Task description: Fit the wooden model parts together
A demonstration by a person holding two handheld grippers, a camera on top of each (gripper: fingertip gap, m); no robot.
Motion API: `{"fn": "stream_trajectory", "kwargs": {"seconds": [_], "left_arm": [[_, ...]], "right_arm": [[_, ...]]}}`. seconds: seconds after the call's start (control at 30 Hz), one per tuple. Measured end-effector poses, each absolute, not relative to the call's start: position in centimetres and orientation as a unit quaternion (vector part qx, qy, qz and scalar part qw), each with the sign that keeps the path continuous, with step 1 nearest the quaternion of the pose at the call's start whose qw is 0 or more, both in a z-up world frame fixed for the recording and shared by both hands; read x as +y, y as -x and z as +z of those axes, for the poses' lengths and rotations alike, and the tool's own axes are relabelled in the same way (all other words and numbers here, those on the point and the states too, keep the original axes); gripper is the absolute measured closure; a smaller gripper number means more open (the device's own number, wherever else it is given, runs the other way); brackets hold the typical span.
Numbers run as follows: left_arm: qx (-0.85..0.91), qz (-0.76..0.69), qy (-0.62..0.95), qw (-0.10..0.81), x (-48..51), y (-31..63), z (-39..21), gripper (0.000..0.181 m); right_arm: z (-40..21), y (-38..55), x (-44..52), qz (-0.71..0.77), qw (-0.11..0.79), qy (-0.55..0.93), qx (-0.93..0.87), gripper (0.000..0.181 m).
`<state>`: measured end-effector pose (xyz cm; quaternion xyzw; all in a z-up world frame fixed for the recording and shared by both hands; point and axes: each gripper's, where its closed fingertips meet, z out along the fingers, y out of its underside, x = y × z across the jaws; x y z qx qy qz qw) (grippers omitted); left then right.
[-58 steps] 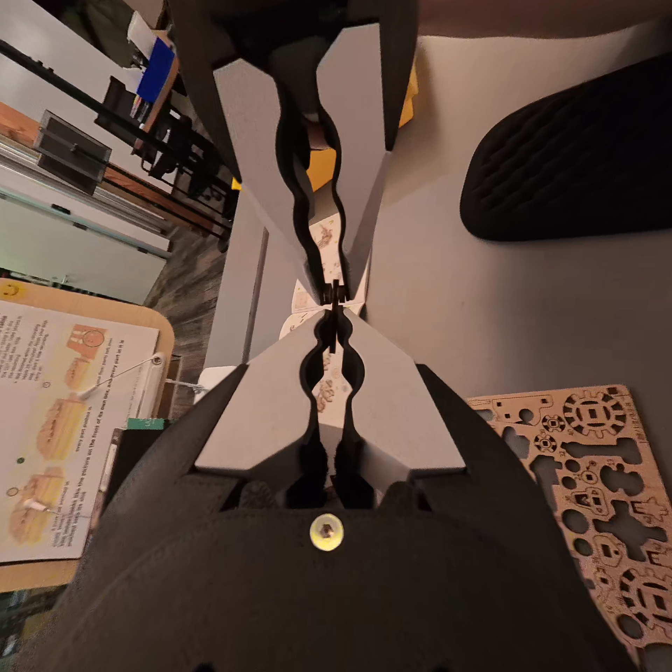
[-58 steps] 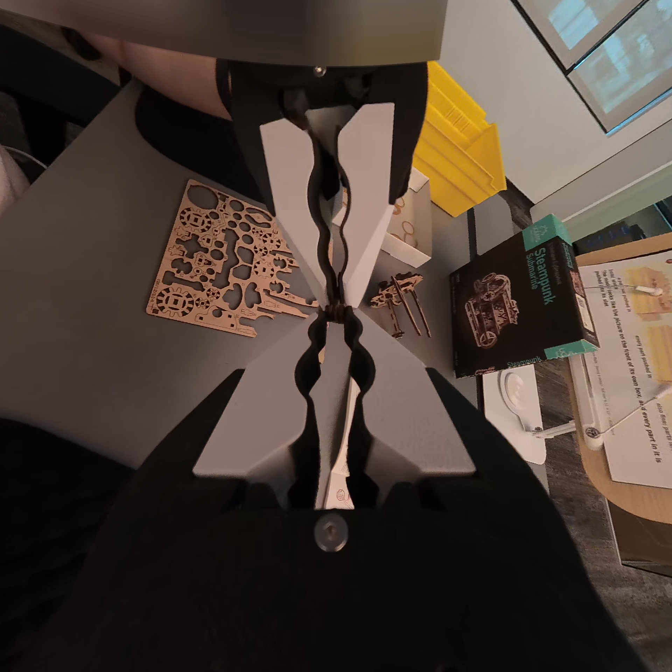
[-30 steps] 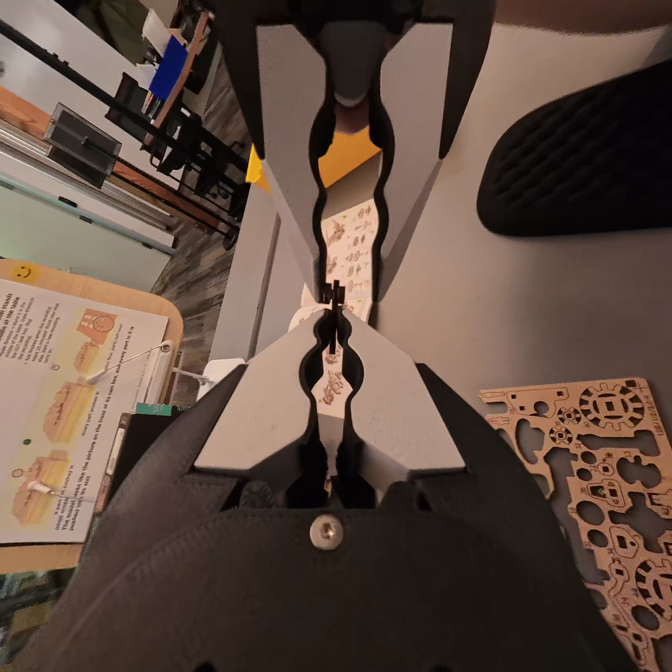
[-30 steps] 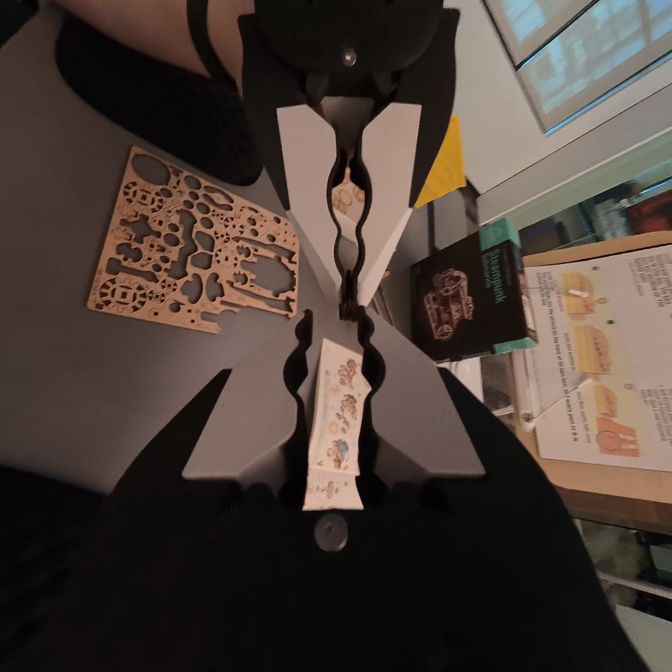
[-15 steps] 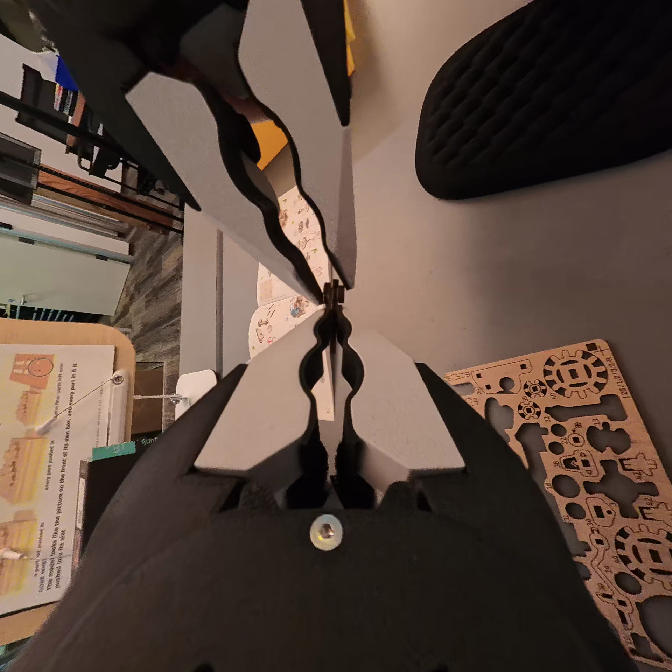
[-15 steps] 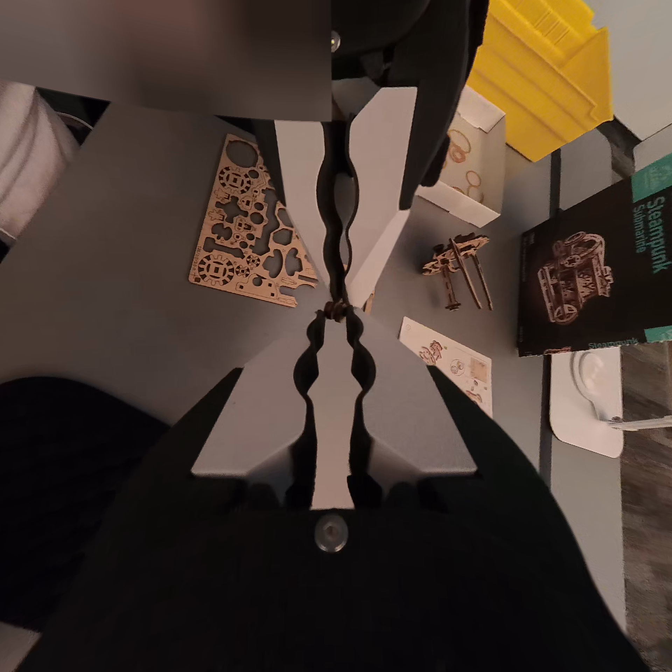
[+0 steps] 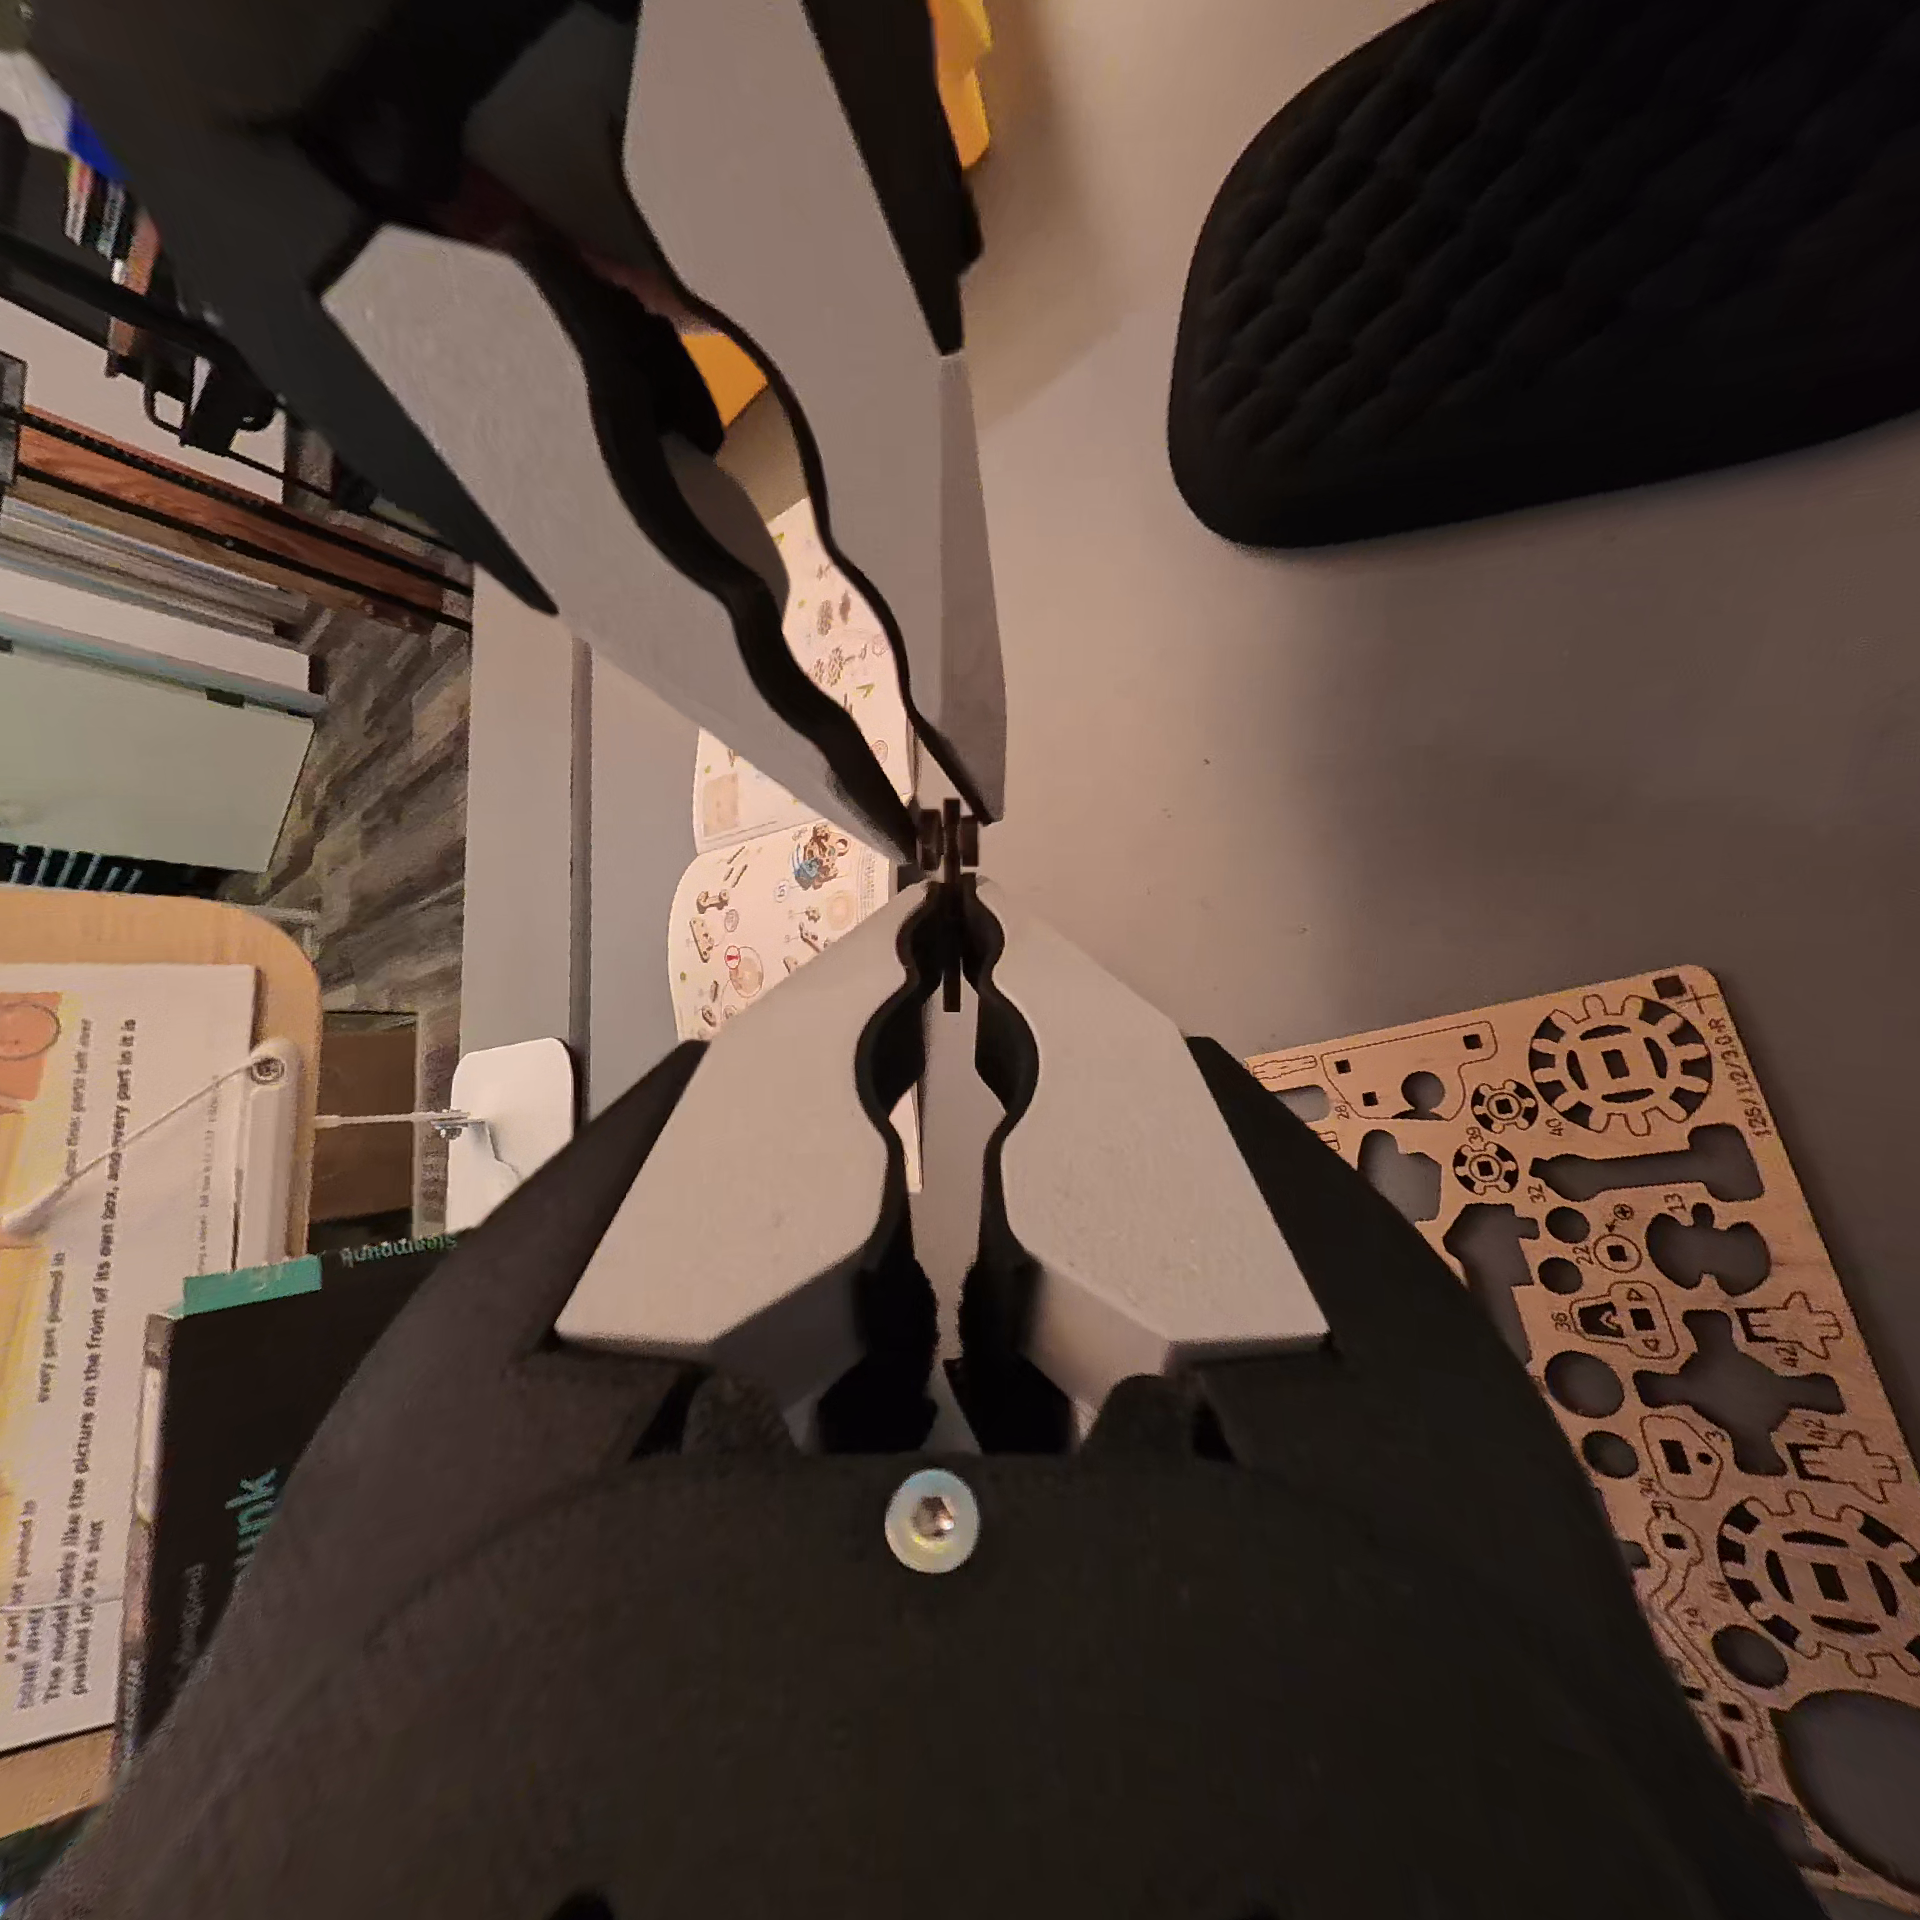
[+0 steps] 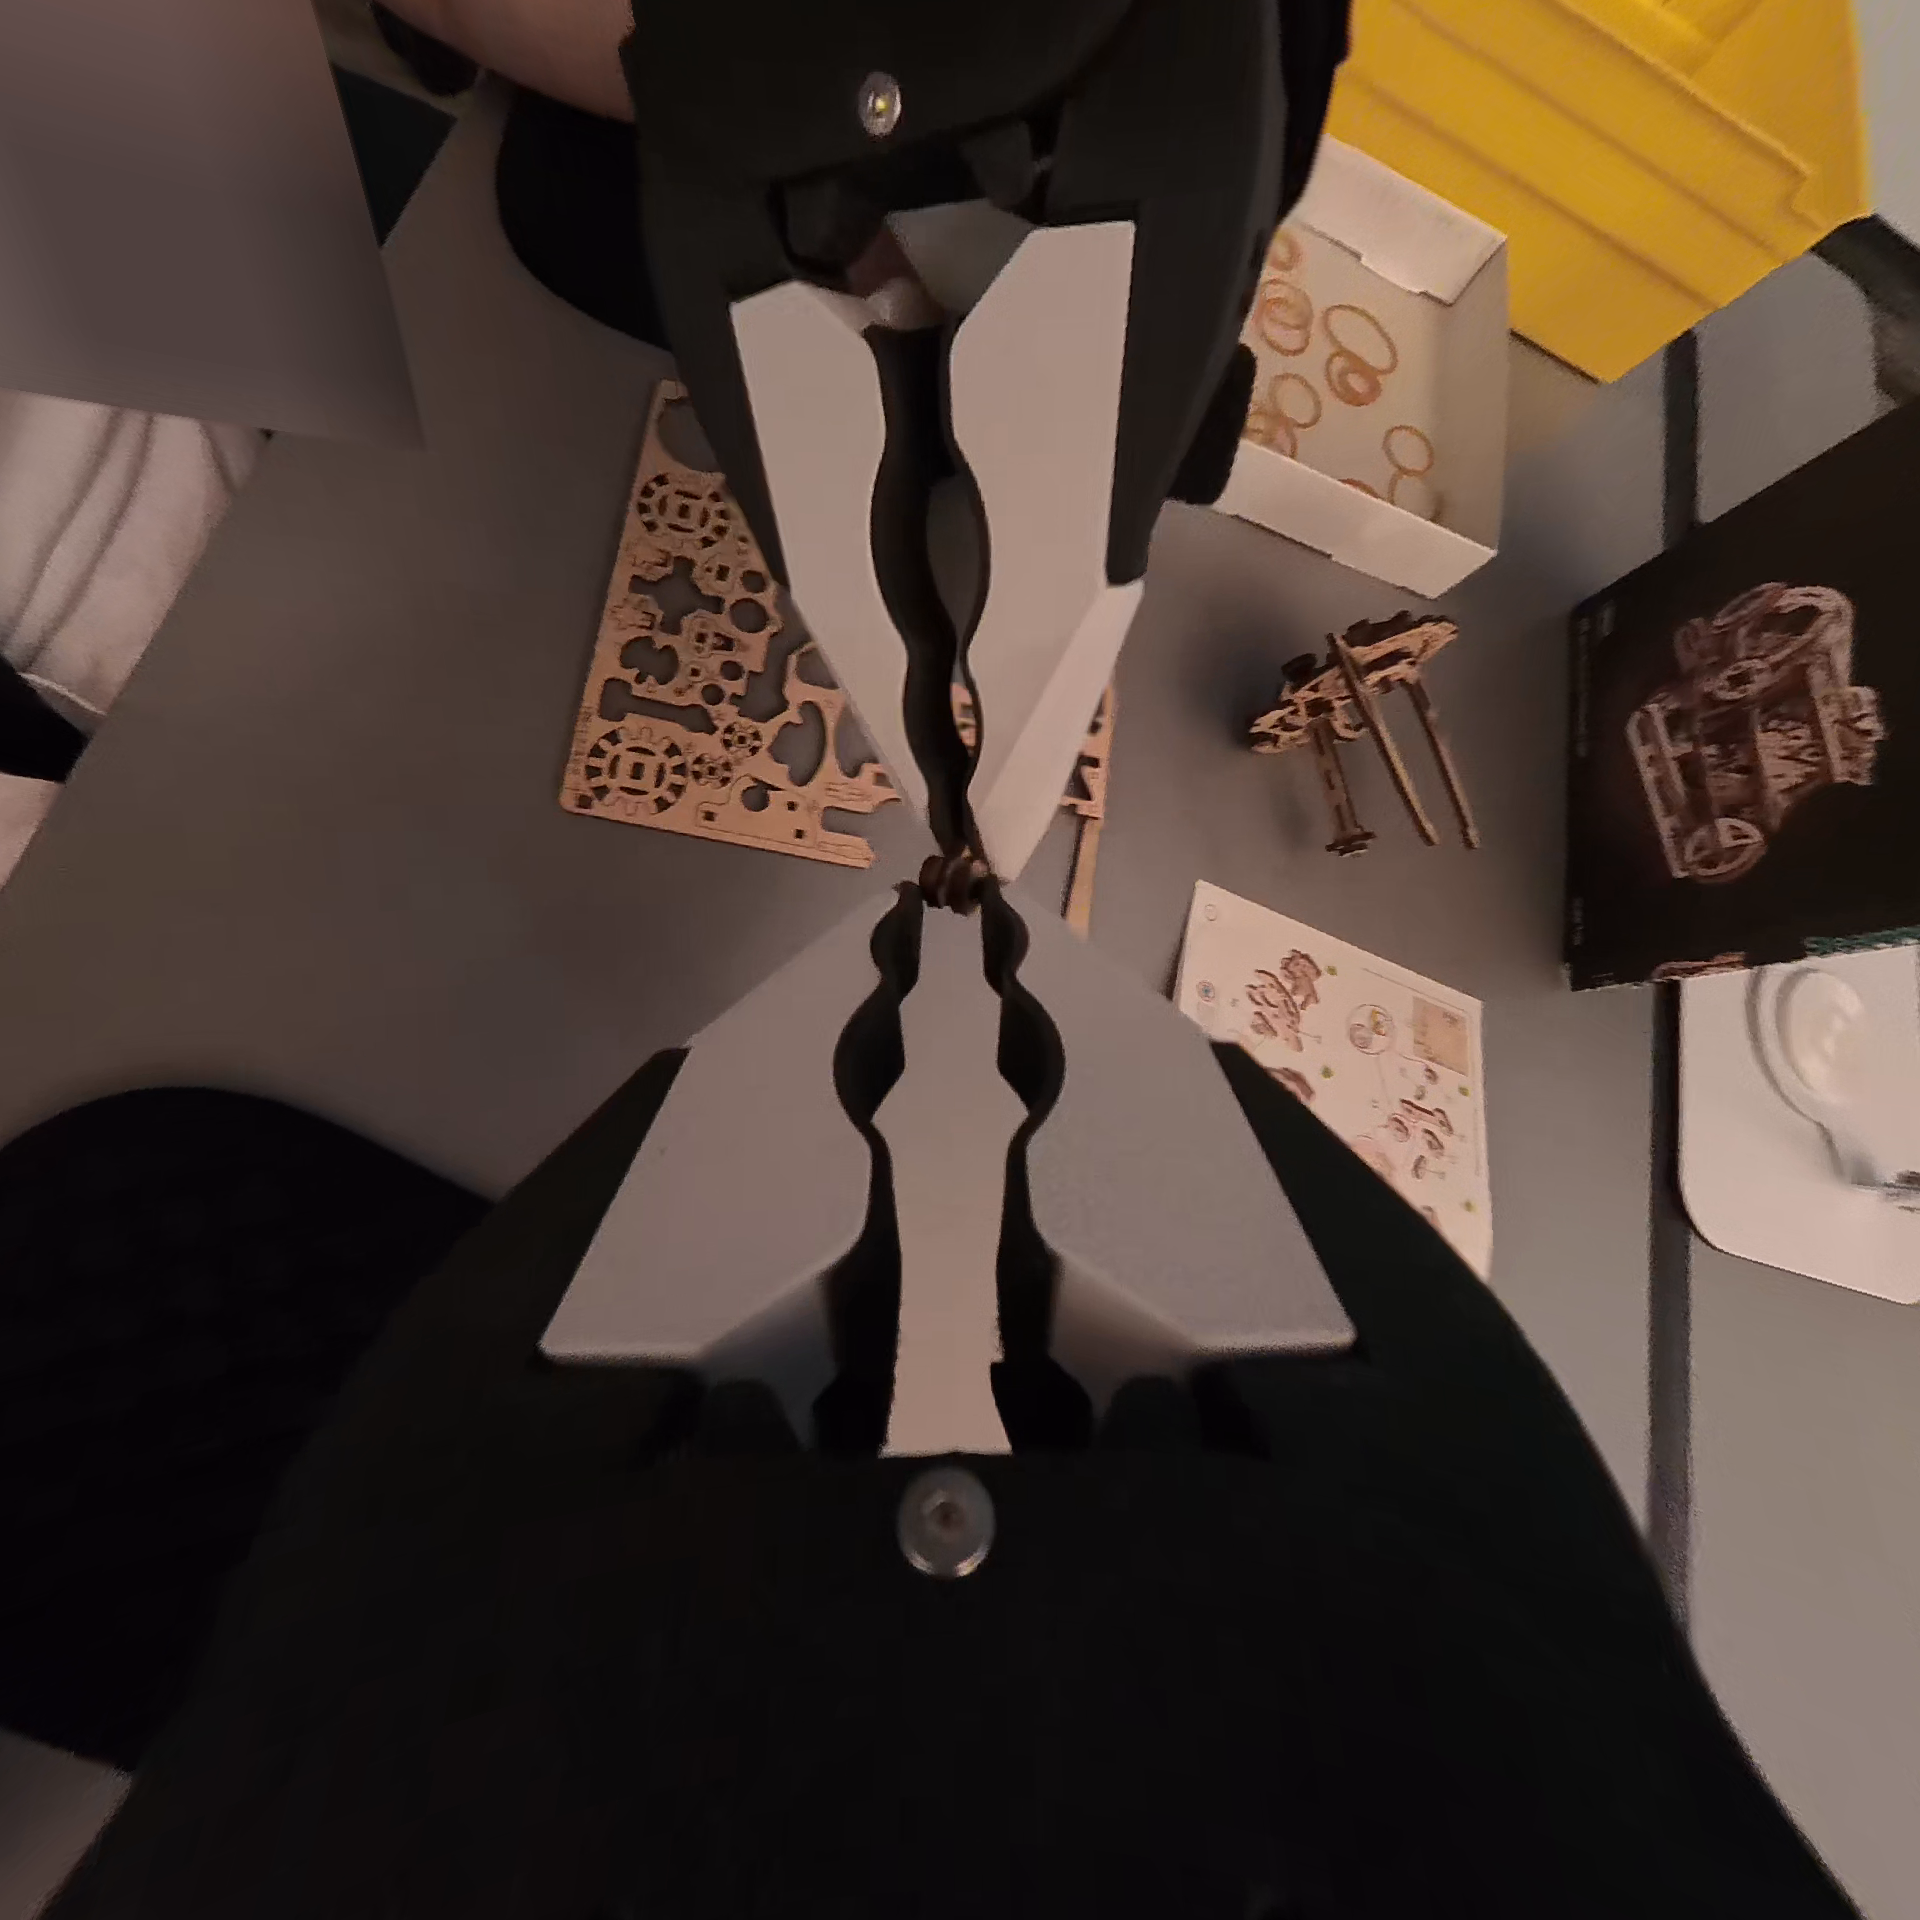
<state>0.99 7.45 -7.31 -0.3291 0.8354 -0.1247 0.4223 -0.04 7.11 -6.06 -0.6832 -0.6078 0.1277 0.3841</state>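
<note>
Meeting tip to tip in mid-air above the table, left gripper and right gripper each pinch a small dark wooden part; left's thin flat part, seen edge-on, butts against right's gear-like part. Both jaws are clamped on their pieces. Judgement: the parts look light, stiff, thin and snappable, so hold on flat faces near the joint and push straight, not twisting. Fret sheet and part-built model lie below.
</note>
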Motion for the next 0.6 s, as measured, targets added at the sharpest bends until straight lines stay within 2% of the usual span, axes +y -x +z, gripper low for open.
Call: {"fn": "stream_trajectory", "kwargs": {"seconds": [0.23, 0.5, 0.57, 0.6], "left_arm": [[0.809, -0.161, 0.364, 0.433, 8.4, -1.0, -5.9, 0.181], [0.805, -0.161, 0.37, 0.436, 8.5, -0.9, -6.0, 0.181], [0.798, -0.166, 0.367, 0.449, 8.5, -1.1, -5.7, 0.172], [0.8, -0.168, 0.361, 0.448, 8.3, -1.0, -5.7, 0.174]], "right_arm": [[-4.1, 0.0, 8.1, 0.079, 0.443, 0.662, -0.599, 0.175], [-4.2, 0.2, 8.0, 0.05, 0.446, 0.646, -0.618, 0.176], [-4.2, 0.2, 7.7, 0.062, 0.443, 0.646, -0.618, 0.176], [-4.2, 0.2, 7.6, 0.066, 0.442, 0.645, -0.62, 0.176]]}}
